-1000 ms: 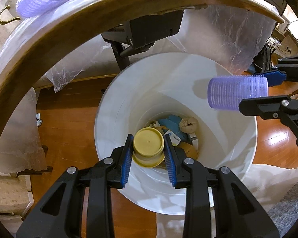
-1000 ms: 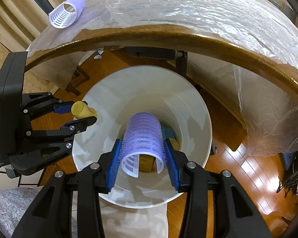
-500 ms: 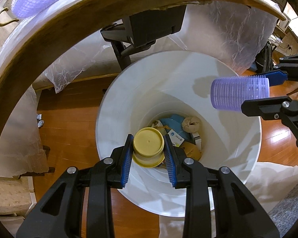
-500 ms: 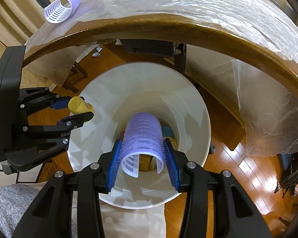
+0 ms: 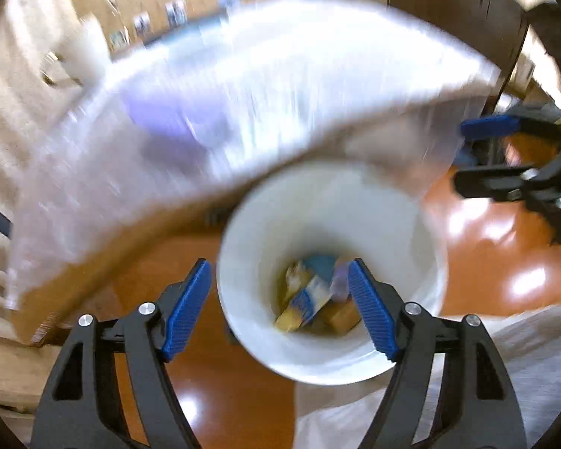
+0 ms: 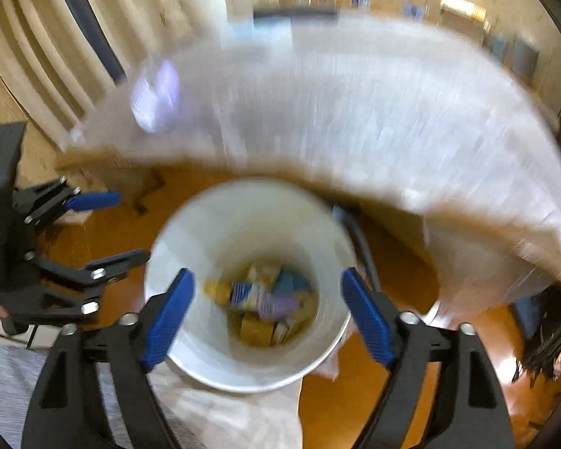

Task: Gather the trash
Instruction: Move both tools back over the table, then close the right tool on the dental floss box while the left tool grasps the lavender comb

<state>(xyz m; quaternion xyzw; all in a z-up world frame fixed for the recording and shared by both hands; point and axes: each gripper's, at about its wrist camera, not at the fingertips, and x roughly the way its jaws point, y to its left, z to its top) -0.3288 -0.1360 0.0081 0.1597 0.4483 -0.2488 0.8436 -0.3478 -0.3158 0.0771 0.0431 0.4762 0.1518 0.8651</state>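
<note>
Left wrist view: left gripper (image 5: 276, 307) jaws opening, wide, nothing between; right gripper (image 6: 267, 314) likewise. White bin (image 6: 190, 239) below holds trash pile (image 6: 265, 299). Purple roller (image 6: 155, 95) left on plastic-covered bench (image 6: 355, 112), far left — not yet collected.

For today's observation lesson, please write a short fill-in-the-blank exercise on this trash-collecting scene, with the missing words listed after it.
1. The trash lies at the bottom of a ____ bin.
2. Nothing is between the blue pads of the left hand-held gripper; its jaws are ____.
3. A purple hair roller lies on the ____-covered table.
4. The floor around the bin is made of ____.

Missing words: white; opening; plastic; wood
</note>
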